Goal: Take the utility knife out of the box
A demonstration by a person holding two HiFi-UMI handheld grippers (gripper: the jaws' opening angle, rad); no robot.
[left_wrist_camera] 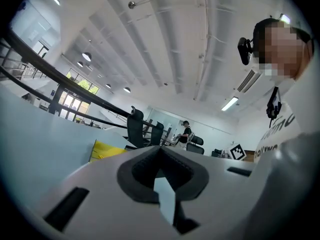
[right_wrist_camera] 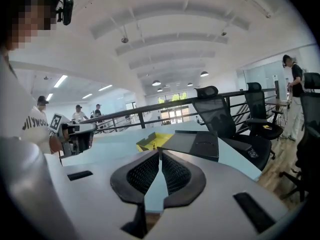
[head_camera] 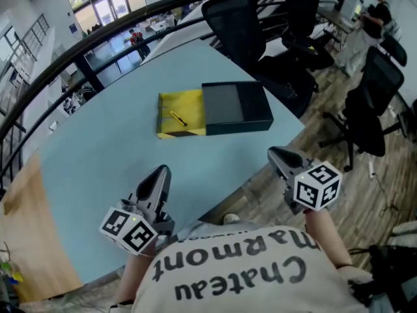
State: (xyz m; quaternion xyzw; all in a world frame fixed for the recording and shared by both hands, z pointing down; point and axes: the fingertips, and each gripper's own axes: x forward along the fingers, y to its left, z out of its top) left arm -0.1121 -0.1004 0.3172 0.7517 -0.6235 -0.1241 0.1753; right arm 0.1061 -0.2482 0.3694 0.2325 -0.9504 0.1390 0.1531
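On the pale blue table (head_camera: 98,149) lies a box. Its yellow inner tray (head_camera: 177,103) is slid out to the left of the dark sleeve (head_camera: 236,106). In the tray rests the utility knife (head_camera: 178,118), a slim yellow bar lying at a slant. My left gripper (head_camera: 160,173) hovers over the table's near part, well short of the box, jaws shut and empty. My right gripper (head_camera: 275,154) is off the table's near right edge, tips together with nothing held. The right gripper view shows the tray (right_wrist_camera: 150,140) and sleeve (right_wrist_camera: 197,143) ahead of the right gripper (right_wrist_camera: 160,151). The left gripper (left_wrist_camera: 160,147) faces the tray (left_wrist_camera: 107,150).
Black office chairs (head_camera: 242,25) crowd the table's far right side, with another chair (head_camera: 368,109) on the wooden floor at right. A dark railing (head_camera: 78,54) curves behind the table. A person (head_camera: 373,15) stands far off at the right. The table edge runs diagonally near my right gripper.
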